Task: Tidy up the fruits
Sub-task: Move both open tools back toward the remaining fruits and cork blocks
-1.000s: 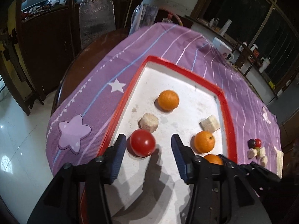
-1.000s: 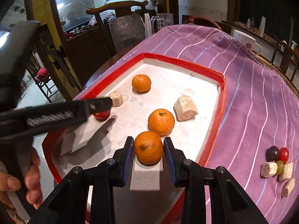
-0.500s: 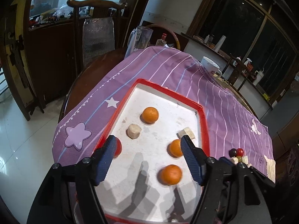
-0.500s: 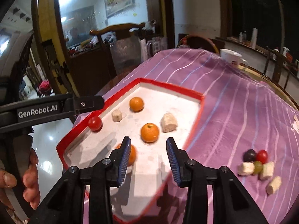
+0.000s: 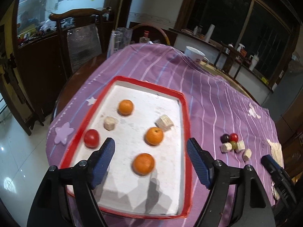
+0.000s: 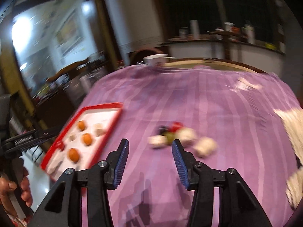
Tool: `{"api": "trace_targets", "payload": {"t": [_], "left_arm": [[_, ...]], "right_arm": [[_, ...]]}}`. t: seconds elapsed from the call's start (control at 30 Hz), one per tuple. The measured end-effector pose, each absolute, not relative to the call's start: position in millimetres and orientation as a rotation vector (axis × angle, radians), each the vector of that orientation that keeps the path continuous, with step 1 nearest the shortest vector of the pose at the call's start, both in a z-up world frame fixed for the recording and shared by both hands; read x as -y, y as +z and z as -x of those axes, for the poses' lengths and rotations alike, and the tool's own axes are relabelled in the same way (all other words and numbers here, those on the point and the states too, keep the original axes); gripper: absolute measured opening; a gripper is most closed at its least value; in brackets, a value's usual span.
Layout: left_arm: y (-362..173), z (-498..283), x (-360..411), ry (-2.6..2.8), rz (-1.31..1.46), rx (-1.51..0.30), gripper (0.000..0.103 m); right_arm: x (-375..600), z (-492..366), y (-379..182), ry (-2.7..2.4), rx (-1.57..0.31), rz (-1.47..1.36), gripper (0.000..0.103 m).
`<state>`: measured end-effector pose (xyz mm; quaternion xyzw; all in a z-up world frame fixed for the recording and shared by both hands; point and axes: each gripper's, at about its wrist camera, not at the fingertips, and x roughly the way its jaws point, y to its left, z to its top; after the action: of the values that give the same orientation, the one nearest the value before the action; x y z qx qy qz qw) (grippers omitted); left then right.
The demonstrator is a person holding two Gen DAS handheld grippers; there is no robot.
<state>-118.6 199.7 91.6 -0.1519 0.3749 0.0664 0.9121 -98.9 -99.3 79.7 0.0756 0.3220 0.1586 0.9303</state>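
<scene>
On the purple striped tablecloth (image 5: 217,102) sits a red-rimmed tray (image 5: 186,113) with a white floor, holding three oranges: one toward the far end (image 5: 125,107), one near the middle (image 5: 154,135) and one nearest the camera (image 5: 143,163). A red tomato (image 5: 91,138) lies against the tray's left rim, and two pale cut blocks share the tray, one beside the far orange (image 5: 109,123) and one just beyond the middle orange (image 5: 164,122). The left gripper (image 5: 150,160) hangs above the near end of the tray with its blue-padded jaws spread wide and nothing between them; the nearest orange shows in the gap but is not touched. Outside the tray, to its right on the cloth, a small cluster of fruit (image 5: 229,139) is gathered: a dark grape, a red piece and a green one, touching several pale blocks (image 5: 226,147). The right gripper (image 6: 150,151) is over the bare cloth, jaws apart and empty, with the blurred cluster (image 6: 170,132) just ahead of its right finger. That view is heavily motion-blurred; the tray (image 6: 56,145) appears at lower left, well apart from the cluster. A white cup (image 5: 194,53) stands at the far table edge.
</scene>
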Motion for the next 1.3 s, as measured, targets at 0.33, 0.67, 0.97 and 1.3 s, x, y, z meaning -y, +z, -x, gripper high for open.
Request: {"api": "trace_targets", "payload": {"t": [0.33, 0.67, 0.97, 1.3], "left_arm": [[89.1, 110.7, -152.3, 0.067, 0.180, -0.806, 0.077], [79.1, 101.3, -114.3, 0.087, 0.038, -0.828, 0.077], [78.6, 99.9, -101.3, 0.105, -0.037, -0.813, 0.077], [77.5, 98.1, -102.5, 0.107, -0.037, -0.815, 0.077]], "right_arm": [[196.4, 100.6, 56.5, 0.152, -0.709, -0.314, 0.054], [193.1, 93.3, 38.7, 0.185, -0.758, -0.308, 0.054], [192.9, 88.5, 31.7, 0.184, -0.782, -0.309, 0.054], [185.7, 85.5, 30.4, 0.206, -0.818, -0.311, 0.054]]}}
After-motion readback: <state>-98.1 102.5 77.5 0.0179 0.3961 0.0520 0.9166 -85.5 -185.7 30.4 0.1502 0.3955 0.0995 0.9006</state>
